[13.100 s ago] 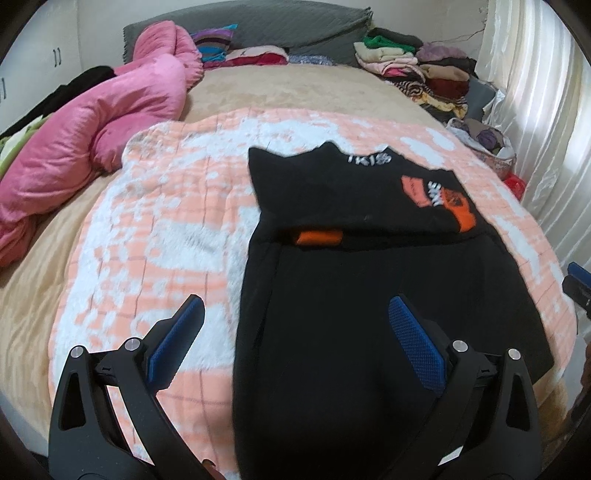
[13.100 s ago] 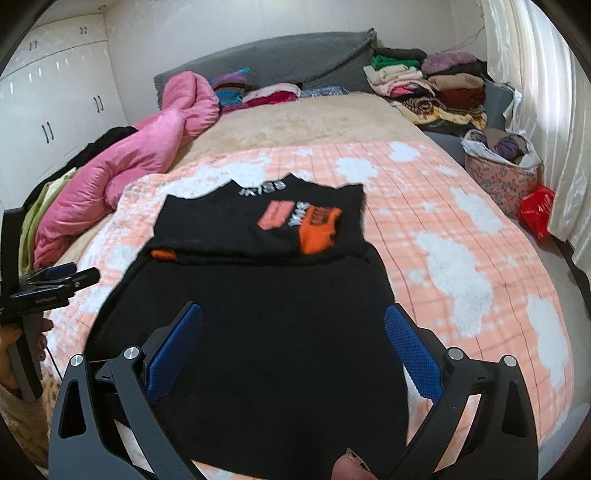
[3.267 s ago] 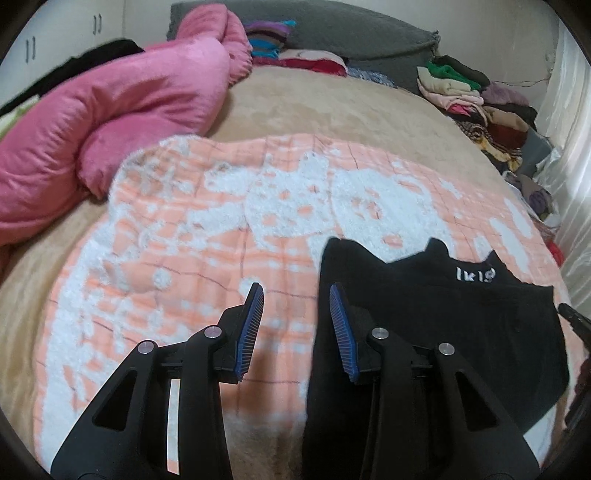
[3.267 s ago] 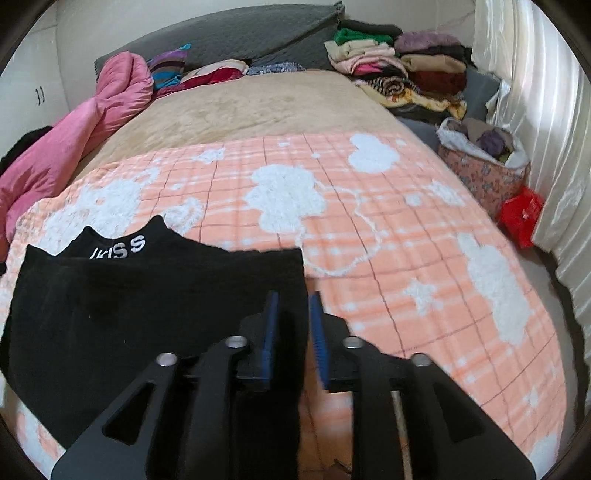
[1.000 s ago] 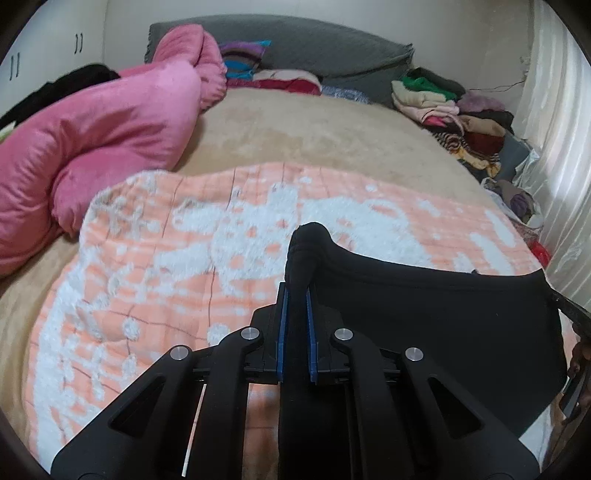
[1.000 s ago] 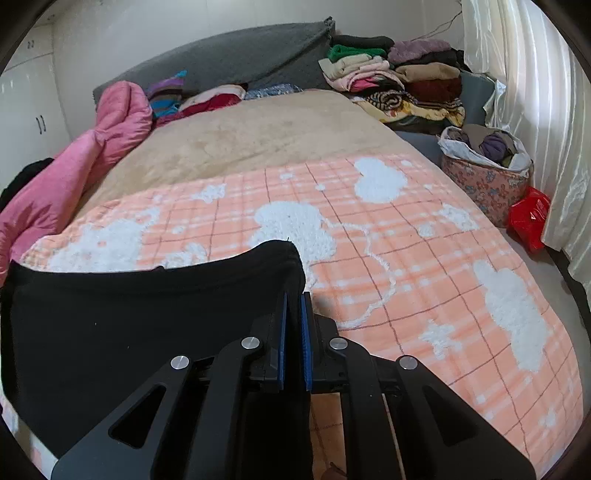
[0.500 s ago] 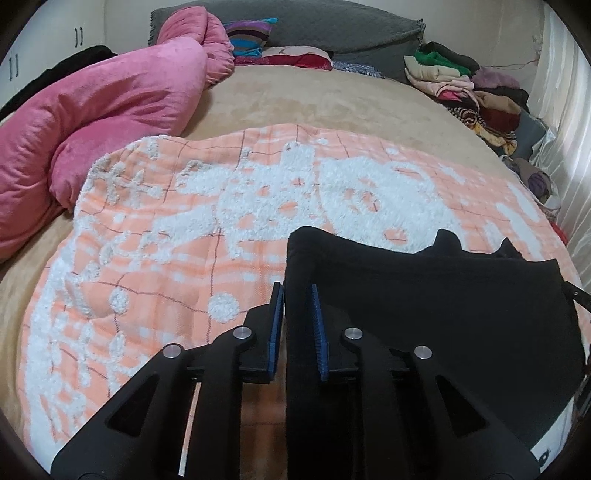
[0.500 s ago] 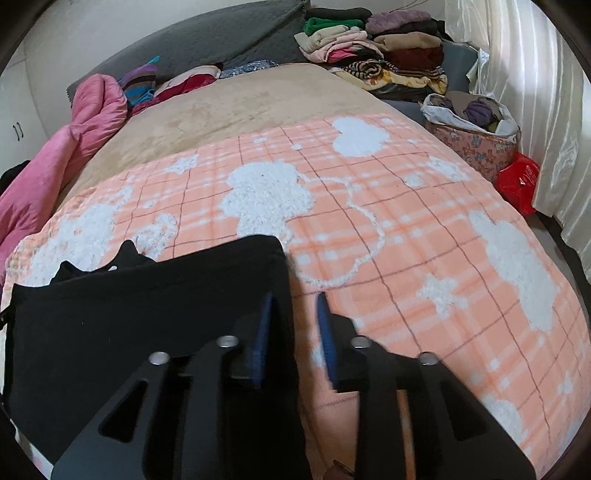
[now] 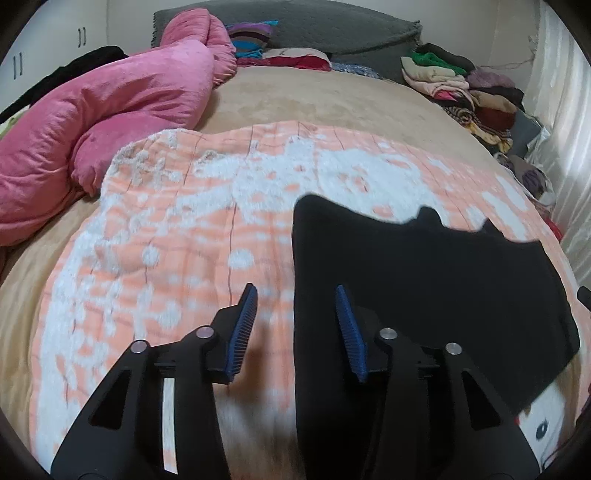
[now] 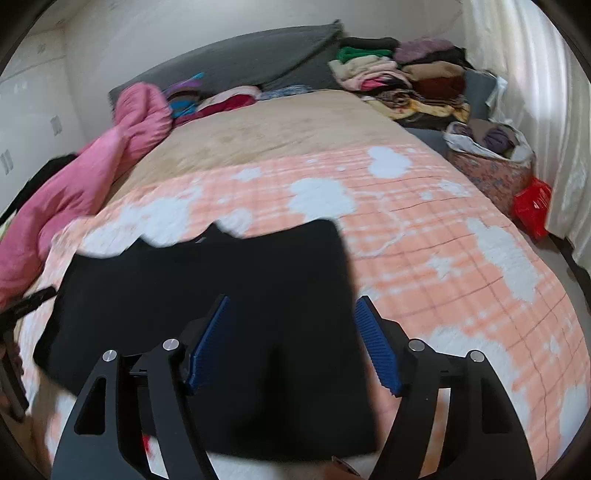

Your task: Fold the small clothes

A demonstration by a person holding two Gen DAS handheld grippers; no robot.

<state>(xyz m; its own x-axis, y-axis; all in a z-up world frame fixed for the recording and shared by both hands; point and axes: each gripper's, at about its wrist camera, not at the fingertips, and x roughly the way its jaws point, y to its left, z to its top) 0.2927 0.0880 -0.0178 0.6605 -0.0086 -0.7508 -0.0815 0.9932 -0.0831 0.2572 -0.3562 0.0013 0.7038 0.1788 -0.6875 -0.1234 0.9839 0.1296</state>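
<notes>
Where the peach-and-white blanket (image 9: 192,236) covers the near half of the bed, the black garment (image 9: 424,280) lies folded flat on it, close to the bed's near edge; the same garment (image 10: 221,295) fills the lower left of the right wrist view. Its far edge is uneven, with small points of cloth sticking up along it. Its left edge runs straight toward the near edge of the bed.

Above the garment's left edge, the left gripper (image 9: 295,325) has its blue-padded fingers (image 9: 243,328) spread well apart and holds nothing; one finger is over the blanket, the other over the black cloth. Whether the pads touch the fabric cannot be told. Over the garment's right edge, the right gripper (image 10: 293,343) is likewise spread wide and empty, its left finger over the cloth and its right finger (image 10: 376,347) over the blanket just beside the edge. That view is blurred.

Beyond the blanket, the tan bedcover (image 9: 314,99) reaches a grey headboard cushion (image 9: 295,26). A pink duvet (image 9: 99,110) is bunched along the bed's left edge. Stacked folded clothes (image 10: 399,74) sit at the far right corner, and beside the bed's right edge stand a floral basket (image 10: 491,170) and a red bag (image 10: 532,210), next to a pale curtain (image 10: 535,74).
</notes>
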